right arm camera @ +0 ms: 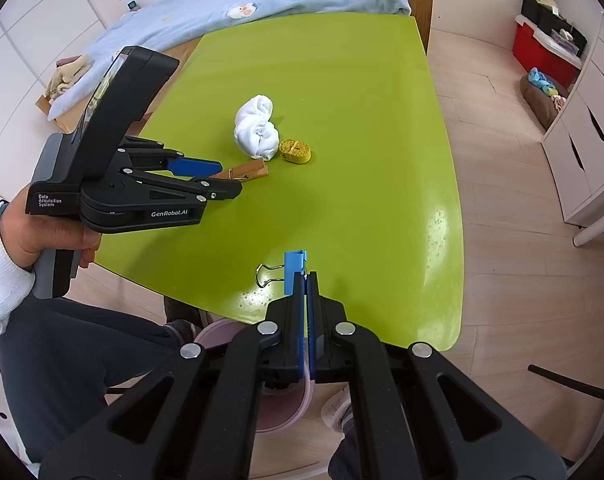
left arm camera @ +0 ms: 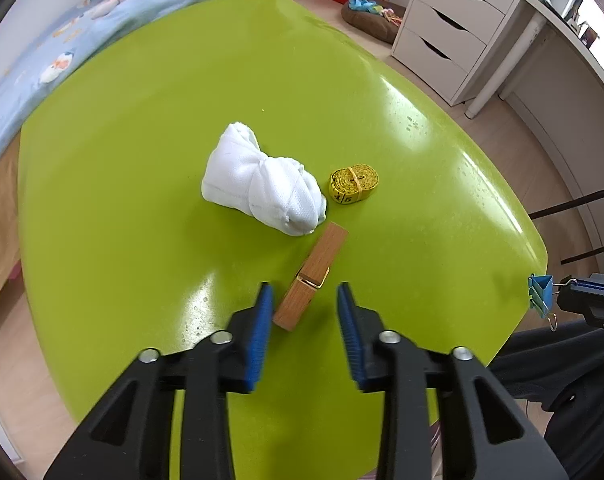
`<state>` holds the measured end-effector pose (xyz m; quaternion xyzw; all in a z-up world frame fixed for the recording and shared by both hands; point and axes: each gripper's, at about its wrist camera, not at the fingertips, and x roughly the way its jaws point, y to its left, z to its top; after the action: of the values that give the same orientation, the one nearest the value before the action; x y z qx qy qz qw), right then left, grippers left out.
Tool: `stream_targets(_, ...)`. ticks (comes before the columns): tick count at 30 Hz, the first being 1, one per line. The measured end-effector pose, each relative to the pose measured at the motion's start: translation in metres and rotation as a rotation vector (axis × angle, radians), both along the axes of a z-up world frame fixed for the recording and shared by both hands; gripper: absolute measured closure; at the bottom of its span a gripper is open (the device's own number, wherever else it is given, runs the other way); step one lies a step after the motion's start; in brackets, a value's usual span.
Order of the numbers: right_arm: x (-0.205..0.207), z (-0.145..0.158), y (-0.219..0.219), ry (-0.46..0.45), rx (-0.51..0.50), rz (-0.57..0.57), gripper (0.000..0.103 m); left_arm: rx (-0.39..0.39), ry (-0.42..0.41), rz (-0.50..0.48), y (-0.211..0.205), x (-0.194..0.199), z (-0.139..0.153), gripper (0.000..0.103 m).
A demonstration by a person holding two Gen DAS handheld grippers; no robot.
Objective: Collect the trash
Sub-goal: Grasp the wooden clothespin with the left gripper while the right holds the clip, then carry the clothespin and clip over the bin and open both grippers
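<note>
Gripping: the right claw [right arm camera: 307,280] is closed on a blue binder clip [right arm camera: 295,270], its pads pressed on the clip's body, the wire handle sticking out to the left in the right wrist view.
Binder clip place: held above the near edge of the green surface [right arm camera: 342,80]; in the left wrist view it shows at the far right, beyond the surface's rim [left arm camera: 541,294].
Left claw: the left claw [left arm camera: 304,294] points steeply down over the near end of a wooden clothespin [left arm camera: 312,278]; a clear gap shows between each blue pad and the wood, so the jaws stand apart and grip nothing.
Clothespin: lies flat on the surface, slanting, its near end between the left claw's fingers [left arm camera: 264,320], its far end just beside a white rolled cloth [left arm camera: 262,184].
White cloth: a bundled roll near the middle of the surface.
Tape measure: a yellow coiled tape measure [left arm camera: 354,183] lies just to the right of the cloth, apart from the clothespin.
Hand: a hand [right arm camera: 34,232] in a white sleeve holds the left claw's grip at the left of the right wrist view.
Under the surface: a pinkish round container [right arm camera: 286,400] on the floor below the near edge, partly hidden by the right claw.
Surroundings: a bed with a light blue cover [right arm camera: 262,0] beyond the surface; white drawers [left arm camera: 454,28] to the right.
</note>
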<state>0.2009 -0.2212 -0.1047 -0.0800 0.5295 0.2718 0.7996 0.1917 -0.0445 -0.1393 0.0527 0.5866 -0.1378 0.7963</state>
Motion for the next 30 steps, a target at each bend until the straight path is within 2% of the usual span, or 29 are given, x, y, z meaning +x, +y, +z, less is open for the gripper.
stream_targets(2, 0.0, 0.0, 0.0, 0.0, 0.002, 0.0, 0.102, 0.006, 0.001, 0.0, 0.0, -0.001, 0.0, 0.085)
stream_targets(9, -0.001, -0.001, 0.0, -0.002, 0.006, -0.002, 0.102, -0.003, -0.008, 0.003, 0.001, -0.006, 0.004, 0.09)
stream_targets(21, -0.008, 0.005, 0.0, -0.018, 0.024, 0.001, 0.102, -0.036, -0.055, 0.022, 0.003, -0.038, 0.027, 0.091)
stream_targets(30, -0.026, 0.008, -0.001, -0.043, 0.026, 0.018, 0.102, -0.061, -0.105, 0.075, 0.008, -0.077, 0.049, 0.091)
